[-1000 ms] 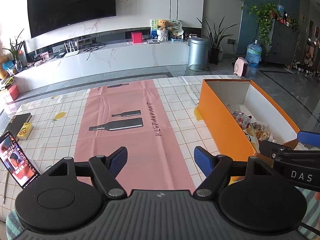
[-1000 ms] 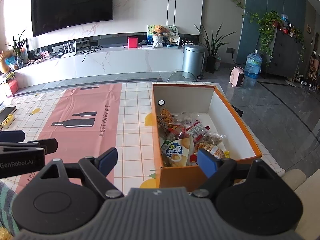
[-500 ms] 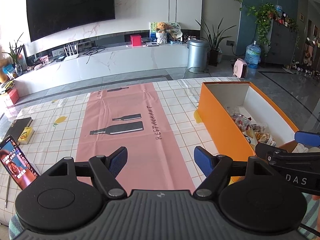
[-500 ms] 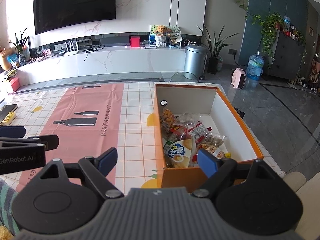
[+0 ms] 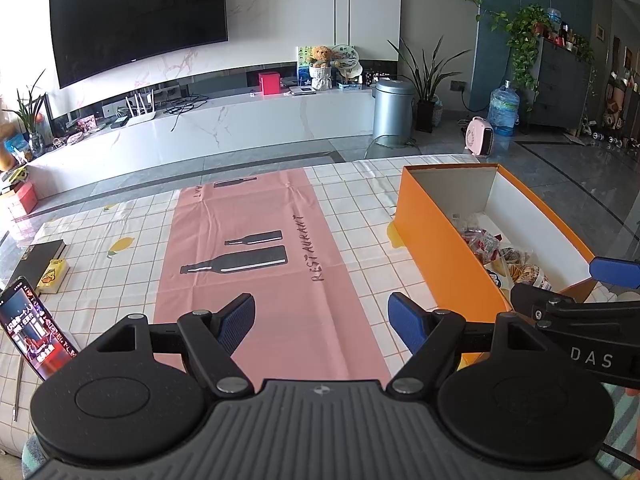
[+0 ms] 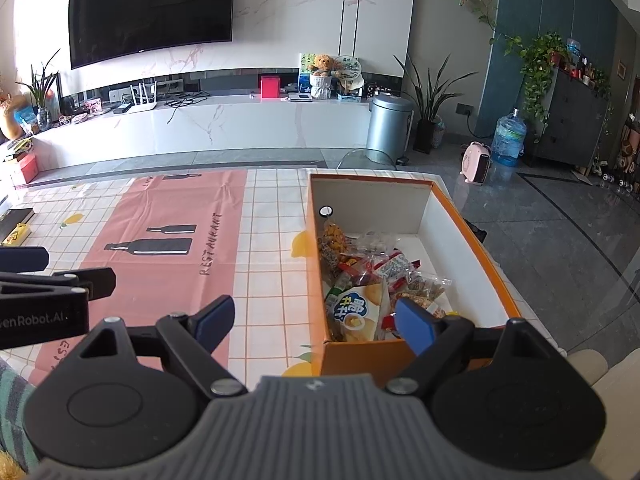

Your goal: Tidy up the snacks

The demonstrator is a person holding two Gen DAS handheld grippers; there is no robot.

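An orange box (image 6: 472, 224) with white inner walls stands on the right part of the table; it also shows at the right of the left wrist view (image 5: 436, 232). Several snack packets (image 6: 372, 280) lie piled in its near half, among them a yellow-and-blue chip bag (image 6: 354, 310). My right gripper (image 6: 316, 320) hangs open above the box's near left corner, nothing between its blue pads. Over the pink mat (image 5: 260, 264), my left gripper (image 5: 322, 318) is open and empty too. The snack packets (image 5: 500, 256) are partly hidden by the box wall in the left view.
A checked tablecloth (image 5: 360, 216) covers the table. A lit phone (image 5: 36, 332), a yellow pack (image 5: 54, 276) and a dark book (image 5: 38, 260) lie at the left edge. Beyond the table are a TV wall, a bin and plants. The box's far half holds nothing.
Both grippers have risen and drawn back a little, so the table and box sit slightly lower and smaller in view. Both stay open and empty; the snacks have not moved.
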